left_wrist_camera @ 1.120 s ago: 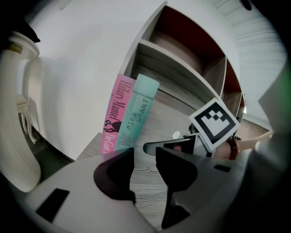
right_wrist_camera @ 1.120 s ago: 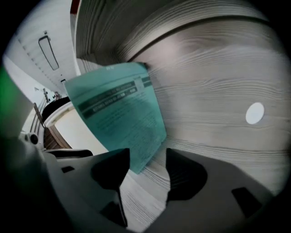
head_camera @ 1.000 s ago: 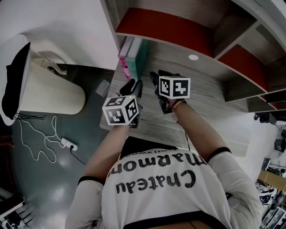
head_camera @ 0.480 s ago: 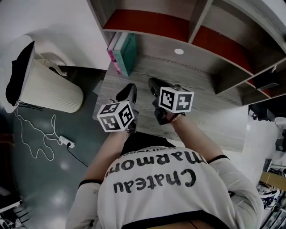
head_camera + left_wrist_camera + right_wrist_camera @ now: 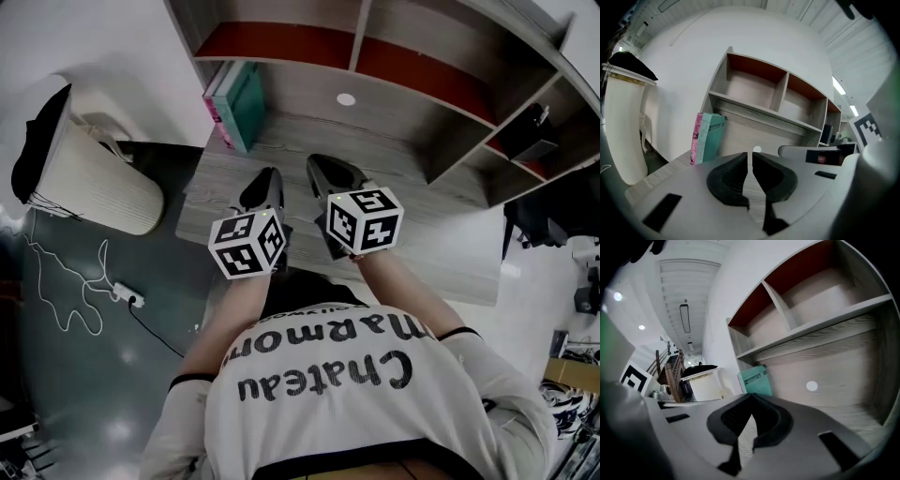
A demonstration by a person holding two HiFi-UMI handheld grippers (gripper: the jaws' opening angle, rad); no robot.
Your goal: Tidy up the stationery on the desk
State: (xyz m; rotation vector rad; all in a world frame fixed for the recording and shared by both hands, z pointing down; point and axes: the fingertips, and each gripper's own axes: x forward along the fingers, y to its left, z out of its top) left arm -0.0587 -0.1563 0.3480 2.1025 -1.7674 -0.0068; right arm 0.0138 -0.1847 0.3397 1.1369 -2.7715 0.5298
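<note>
A teal book (image 5: 246, 105) and a thin pink book (image 5: 217, 103) stand upright at the desk's far left, under the shelf. My left gripper (image 5: 264, 178) hovers over the wooden desk (image 5: 422, 239), its jaws shut with only a thin slit and nothing between them. My right gripper (image 5: 323, 167) is beside it, also shut and empty. The left gripper view shows the teal book (image 5: 710, 138) and the pink book (image 5: 698, 138) ahead to the left. In the right gripper view the teal book (image 5: 754, 380) stands beyond the jaws. No other stationery shows.
A shelf unit (image 5: 356, 56) with red-backed compartments rises behind the desk, and a white round disc (image 5: 346, 98) sits on its back panel. A black object (image 5: 536, 131) is in the right compartment. On the floor at left stand a cream ribbed bin (image 5: 89, 183) and a power strip (image 5: 127, 297).
Both grippers have drawn back from the books toward the desk's front edge. The head view has shifted, showing more of the shelf. Both stay shut.
</note>
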